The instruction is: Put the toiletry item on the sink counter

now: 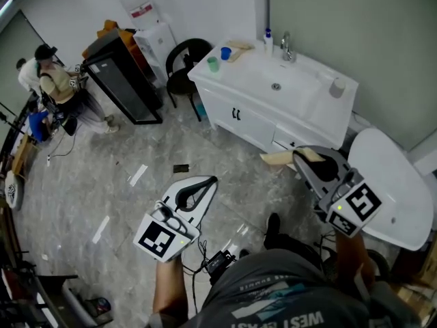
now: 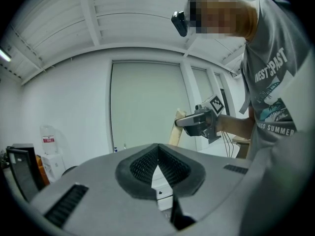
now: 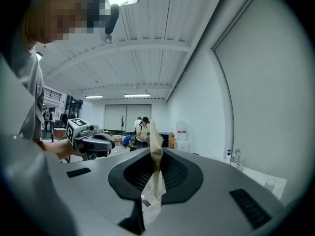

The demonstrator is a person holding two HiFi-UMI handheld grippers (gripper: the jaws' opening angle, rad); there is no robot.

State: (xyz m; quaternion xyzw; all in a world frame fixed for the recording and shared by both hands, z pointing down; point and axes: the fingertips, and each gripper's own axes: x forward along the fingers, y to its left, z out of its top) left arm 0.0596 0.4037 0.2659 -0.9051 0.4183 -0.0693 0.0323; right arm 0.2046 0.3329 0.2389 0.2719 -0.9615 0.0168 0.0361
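Toiletry item [image 3: 155, 163]: thin, flat beige piece, carried edge-up in the air, one end sticking out past the jaw tips.
Right gripper [image 3: 156, 176]: jaws nearly together, clamped on that beige piece.
Left gripper [image 2: 157, 156]: jaws closed tip to tip, nothing between them.
White sink counter [image 1: 254, 72]: stood ahead of both grippers, well apart from the piece; a small green cup [image 1: 213, 63], a blue cup [image 1: 225, 52] and a chrome tap [image 1: 287, 46] were on it.

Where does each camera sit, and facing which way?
Head view: on the person's head, facing down at the sink counter; left gripper, right gripper, shirt show.
Left gripper view: on that gripper, along its shut jaws toward a wall; shirt shows.
Right gripper view: on that gripper, along jaws clamping a toiletry item; shirt shows.
Shared: each gripper view shows the other gripper.
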